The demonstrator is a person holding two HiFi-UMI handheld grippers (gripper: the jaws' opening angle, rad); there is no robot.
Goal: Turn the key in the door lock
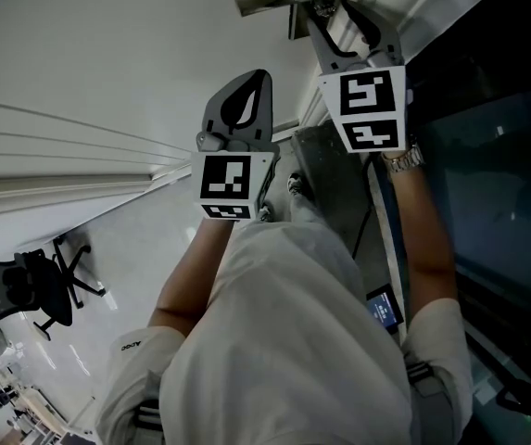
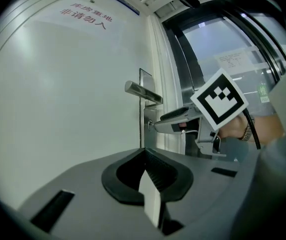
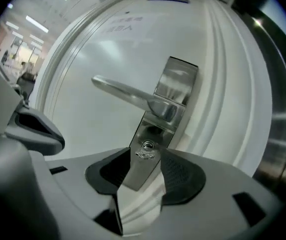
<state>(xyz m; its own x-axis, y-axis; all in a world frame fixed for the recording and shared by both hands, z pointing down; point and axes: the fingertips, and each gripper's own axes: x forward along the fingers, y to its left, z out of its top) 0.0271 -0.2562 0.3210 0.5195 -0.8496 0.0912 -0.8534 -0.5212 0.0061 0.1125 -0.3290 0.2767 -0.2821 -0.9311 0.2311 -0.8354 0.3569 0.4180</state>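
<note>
1. One small silvery key (image 3: 145,151) sits in the cylinder of the door lock. It lies directly between the pads of the right hand-held gripper (image 1: 330,12), just ahead of them. The pads stand wide apart on either side of it and do not press on it.
2. That hand-held gripper points almost level at the door, so its jaws line up with the key's axis. This looks like the pose needed to clamp the key's head and roll the wrist. Whether the turn is already made cannot be read from the key's position.
3. The steel lock plate (image 3: 155,126) carries the cylinder and runs up and away beyond the right jaws. Above them the lever handle (image 3: 125,94) sticks out toward the jaws' left, untouched.
4. The left hand-held gripper (image 2: 145,156) is held back from the white door (image 2: 73,84), beside and below the right one. Its fingertips are together on nothing. It probably waits there to stay out of the working hand's way.
5. No container shows; the only thing holding another is the lock cylinder, with the key in it.
</note>
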